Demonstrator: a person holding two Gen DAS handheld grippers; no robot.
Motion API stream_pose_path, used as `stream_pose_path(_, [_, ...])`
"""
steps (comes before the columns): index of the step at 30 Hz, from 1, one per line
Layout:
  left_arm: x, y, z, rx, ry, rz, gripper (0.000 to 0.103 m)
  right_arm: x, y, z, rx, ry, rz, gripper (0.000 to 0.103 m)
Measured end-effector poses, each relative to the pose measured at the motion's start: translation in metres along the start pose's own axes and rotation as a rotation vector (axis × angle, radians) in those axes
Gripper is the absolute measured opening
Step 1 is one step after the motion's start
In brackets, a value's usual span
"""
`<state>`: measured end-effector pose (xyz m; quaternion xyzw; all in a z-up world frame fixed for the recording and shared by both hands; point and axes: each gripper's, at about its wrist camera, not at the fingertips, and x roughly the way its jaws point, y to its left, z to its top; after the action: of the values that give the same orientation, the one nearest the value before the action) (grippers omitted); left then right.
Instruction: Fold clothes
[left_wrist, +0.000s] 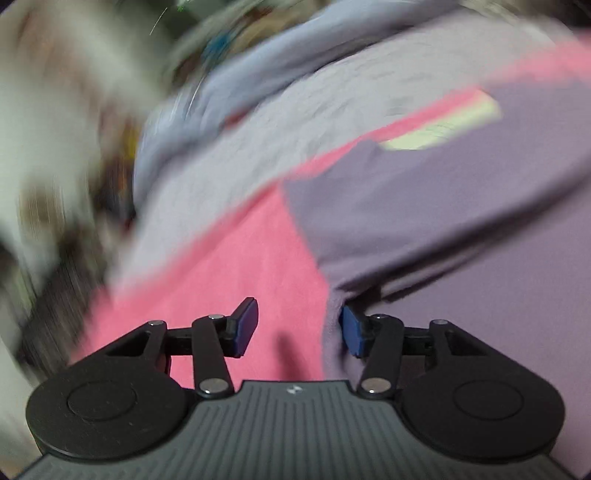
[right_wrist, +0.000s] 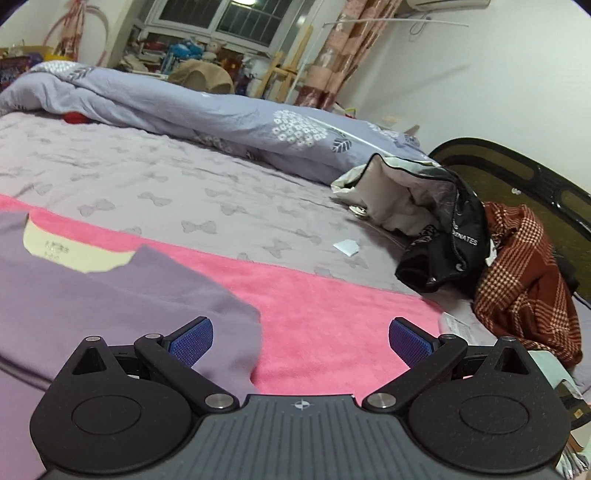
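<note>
Purple cotton shirt (right_wrist: 110, 295) lies on the pink fleece blanket (right_wrist: 332, 314), at ten o'clock from the right gripper (right_wrist: 301, 343). Lilac bow-print bedsheet (right_wrist: 184, 184) lies beyond at twelve, rumpled grey-blue duvet (right_wrist: 221, 114) behind it. Black jacket (right_wrist: 443, 236) and red plaid coat (right_wrist: 524, 273) are heaped at two o'clock.

Partial white lettering "…INATES" on the black jacket (right_wrist: 443, 236).

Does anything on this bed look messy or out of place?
Yes. A black-and-cream jacket and a red checked garment lie crumpled by the headboard, unfolded. A small white scrap sits loose on the sheet. The purple shirt lies flat on the pink towel.
</note>
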<state>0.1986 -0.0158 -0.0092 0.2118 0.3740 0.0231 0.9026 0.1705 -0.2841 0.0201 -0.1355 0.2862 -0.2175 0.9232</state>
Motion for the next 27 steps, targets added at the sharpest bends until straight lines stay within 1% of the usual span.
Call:
stream_pose_path(1, [0.006,0.02,-0.005,-0.169,0.032,-0.067,0.056,-0.001,0.002,-0.007,-0.016,0.012,-0.002,0.103])
stream_pose_path(2, [0.01,0.037,-0.01,-0.306,0.058,-0.118,0.057,-0.002,0.003,-0.015,-0.032,0.025,-0.004,0.103])
stream_pose_path(3, [0.01,0.041,-0.011,-0.33,0.059,-0.135,0.057,-0.003,0.005,-0.022,-0.048,0.038,-0.006,0.103])
stream_pose_path(5, [0.009,0.049,-0.015,-0.369,0.057,-0.166,0.057,0.004,0.009,-0.037,-0.079,0.103,-0.008,0.103])
stream_pose_path(7, [0.008,0.054,-0.018,-0.404,0.052,-0.187,0.057,0.012,0.008,-0.047,-0.073,0.163,-0.022,0.103])
stream_pose_path(8, [0.008,0.058,-0.02,-0.432,0.052,-0.198,0.057,0.018,0.005,-0.052,-0.055,0.196,-0.031,0.103])
stream_pose_path(10, [0.009,0.065,-0.025,-0.478,0.051,-0.22,0.057,0.024,-0.013,-0.058,0.061,0.218,-0.019,0.103])
stream_pose_path(12, [0.012,0.073,-0.029,-0.518,0.048,-0.245,0.057,0.031,-0.023,-0.061,0.102,0.267,-0.065,0.103])
stream_pose_path(14, [0.017,0.079,-0.031,-0.546,0.039,-0.266,0.057,0.031,-0.031,-0.063,0.126,0.264,-0.045,0.103])
stream_pose_path(15, [0.02,0.082,-0.032,-0.549,0.034,-0.274,0.057,0.03,-0.031,-0.062,0.113,0.263,-0.044,0.103])
stream_pose_path(17, [0.018,0.079,-0.034,-0.519,0.021,-0.268,0.057,0.023,-0.029,-0.058,0.08,0.248,-0.059,0.103])
stream_pose_path(18, [0.016,0.076,-0.035,-0.494,0.013,-0.256,0.057,0.016,-0.027,-0.054,0.062,0.22,-0.074,0.103])
stream_pose_path(19, [0.013,0.073,-0.036,-0.468,0.005,-0.244,0.057,0.006,-0.024,-0.049,0.052,0.177,-0.088,0.103])
stream_pose_path(20, [0.012,0.071,-0.037,-0.458,-0.001,-0.237,0.057,-0.004,-0.021,-0.041,0.062,0.126,-0.085,0.103])
stream_pose_path(21, [0.011,0.07,-0.039,-0.449,-0.006,-0.23,0.057,-0.013,-0.018,-0.032,0.085,0.085,-0.041,0.103])
stream_pose_path(22, [0.009,0.069,-0.041,-0.444,-0.01,-0.226,0.057,-0.02,-0.012,-0.022,0.11,0.059,0.051,0.103])
stream_pose_path(23, [0.007,0.068,-0.043,-0.441,-0.013,-0.224,0.057,-0.023,-0.001,-0.011,0.118,0.048,0.167,0.103])
stream_pose_path(25, [0.004,0.068,-0.046,-0.431,-0.018,-0.222,0.057,-0.026,0.033,0.009,0.087,0.047,0.408,0.103])
stream_pose_path(26, [0.002,0.068,-0.048,-0.425,-0.022,-0.22,0.057,-0.028,0.053,0.019,0.062,0.036,0.496,0.103])
stream_pose_path(27, [0.001,0.068,-0.05,-0.419,-0.026,-0.219,0.057,-0.031,0.075,0.028,0.028,0.013,0.544,0.103])
